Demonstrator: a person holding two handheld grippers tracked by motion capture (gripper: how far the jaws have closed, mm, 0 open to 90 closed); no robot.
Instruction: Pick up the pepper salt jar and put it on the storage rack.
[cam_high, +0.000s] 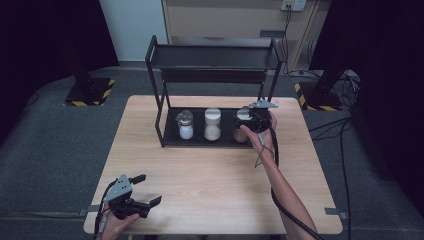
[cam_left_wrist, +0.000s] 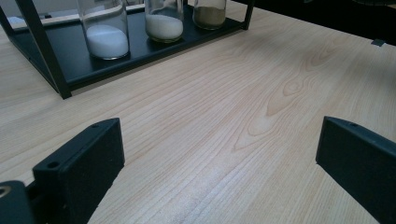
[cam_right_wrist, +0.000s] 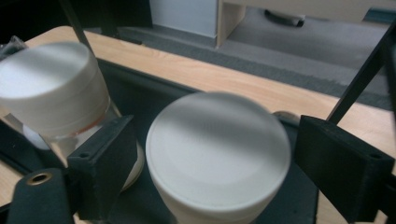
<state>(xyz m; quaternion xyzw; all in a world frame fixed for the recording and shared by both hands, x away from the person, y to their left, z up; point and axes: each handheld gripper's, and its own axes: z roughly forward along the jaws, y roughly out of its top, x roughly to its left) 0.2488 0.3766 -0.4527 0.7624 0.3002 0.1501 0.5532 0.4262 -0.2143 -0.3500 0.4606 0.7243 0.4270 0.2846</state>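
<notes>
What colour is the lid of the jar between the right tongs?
White: the round lid of the brown-powder jar, clearest in the right gripper view.

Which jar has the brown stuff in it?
The rightmost jar on the black rack's bottom shelf, between the right gripper's open jaws. The other two jars hold white and cream powder.

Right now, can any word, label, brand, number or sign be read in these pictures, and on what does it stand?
None can be read.
The three jars on the black rack bear no label; their white lids are plain.
The yellow-and-black hazard stripes on the floor bases are a pattern, not text.
</notes>
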